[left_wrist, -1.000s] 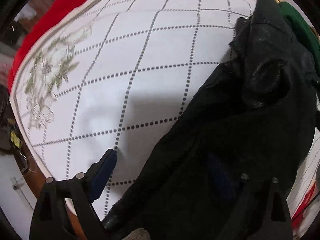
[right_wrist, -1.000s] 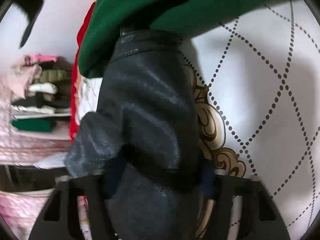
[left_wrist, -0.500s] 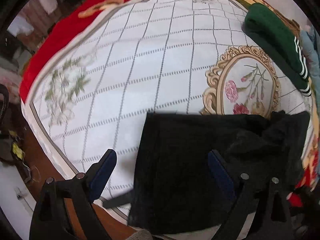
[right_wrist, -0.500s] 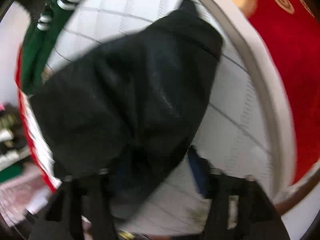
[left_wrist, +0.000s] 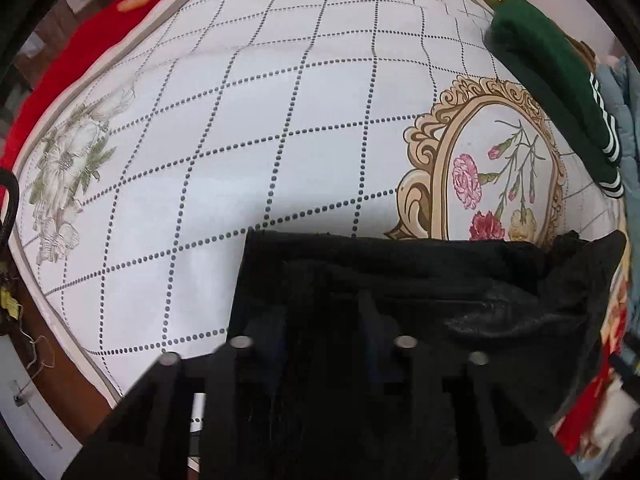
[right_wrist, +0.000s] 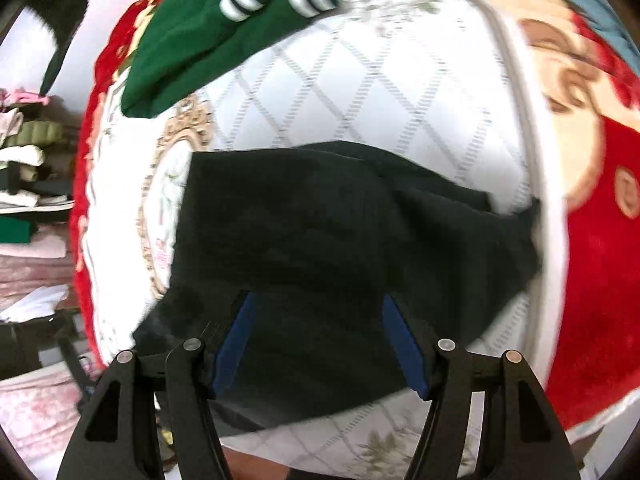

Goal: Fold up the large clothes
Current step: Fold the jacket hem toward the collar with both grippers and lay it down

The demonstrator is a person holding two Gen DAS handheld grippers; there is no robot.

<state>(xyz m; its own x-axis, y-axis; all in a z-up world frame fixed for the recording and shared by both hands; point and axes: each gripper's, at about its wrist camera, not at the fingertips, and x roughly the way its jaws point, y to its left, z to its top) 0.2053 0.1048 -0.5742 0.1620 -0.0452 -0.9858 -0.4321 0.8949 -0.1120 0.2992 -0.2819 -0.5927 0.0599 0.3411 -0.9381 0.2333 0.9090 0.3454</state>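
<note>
1. The white quilted bed cover [left_wrist: 248, 152] with its dotted lattice spreads under me, a red blanket [right_wrist: 600, 280] at its edge.
2. The black garment [left_wrist: 400, 276] lies folded on the cover's near part, directly in front of both claws.
3. A green sweater [left_wrist: 552, 80] sits well beyond it.
4. My right claw [right_wrist: 320, 336] stands wide, blue pads astride the black cloth.
5. My left claw [left_wrist: 324, 344] looks narrowed over the garment's near edge; it is too dark to tell if it grips.

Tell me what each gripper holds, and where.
Left gripper pinches the black garment at its near edge. Right gripper straddles it; grip unclear.
</note>
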